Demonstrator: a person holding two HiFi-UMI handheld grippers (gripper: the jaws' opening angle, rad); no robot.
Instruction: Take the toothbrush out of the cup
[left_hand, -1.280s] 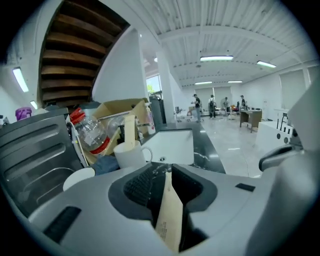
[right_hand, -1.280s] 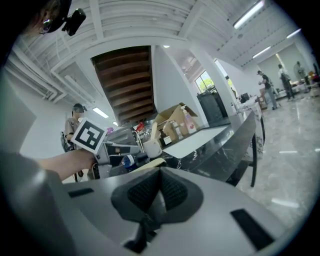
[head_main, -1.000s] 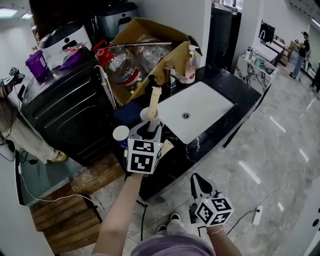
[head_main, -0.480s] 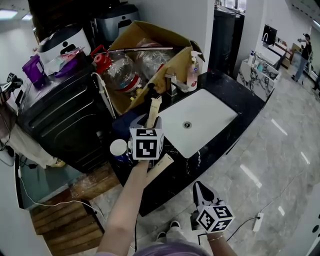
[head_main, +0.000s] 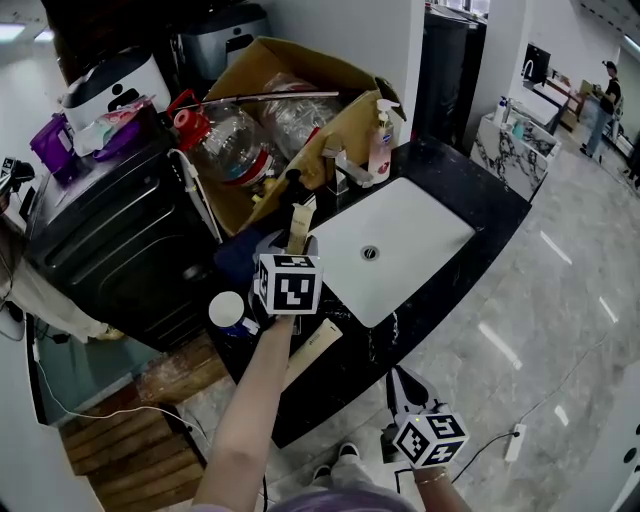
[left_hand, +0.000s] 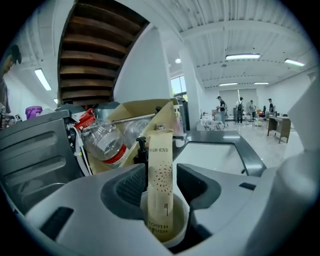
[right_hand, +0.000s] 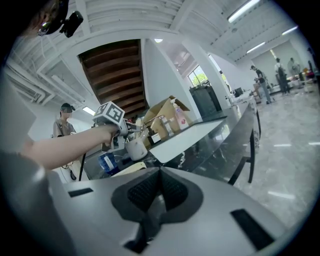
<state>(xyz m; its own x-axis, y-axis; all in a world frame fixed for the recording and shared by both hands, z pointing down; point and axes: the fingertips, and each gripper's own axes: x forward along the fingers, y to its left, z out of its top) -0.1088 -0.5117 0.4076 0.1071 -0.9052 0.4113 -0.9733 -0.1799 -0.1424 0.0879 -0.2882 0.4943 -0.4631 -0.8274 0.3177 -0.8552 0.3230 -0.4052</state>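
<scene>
A tall paper toothbrush packet (head_main: 297, 220) (left_hand: 161, 170) stands upright in a white cup (left_hand: 179, 227) (right_hand: 135, 149) on the black counter, left of the sink. My left gripper (head_main: 289, 246) (left_hand: 161, 189) reaches over the counter edge. Its jaws are opening, one on each side of the cup and packet; the pads do not visibly press on either. The marker cube hides most of the cup in the head view. My right gripper (head_main: 403, 379) (right_hand: 159, 182) hangs low in front of the counter, shut and empty.
A white sink (head_main: 420, 225) fills the counter's middle, with a faucet (head_main: 335, 165) and a soap bottle (head_main: 381, 140) behind it. A cardboard box (head_main: 300, 70) of bottles stands at the back. A second packet (head_main: 312, 350) and a blue tub (head_main: 228, 310) lie near the counter edge.
My left gripper has pushed forward over the counter until its jaws stand round the cup. The right gripper has sunk slightly.
</scene>
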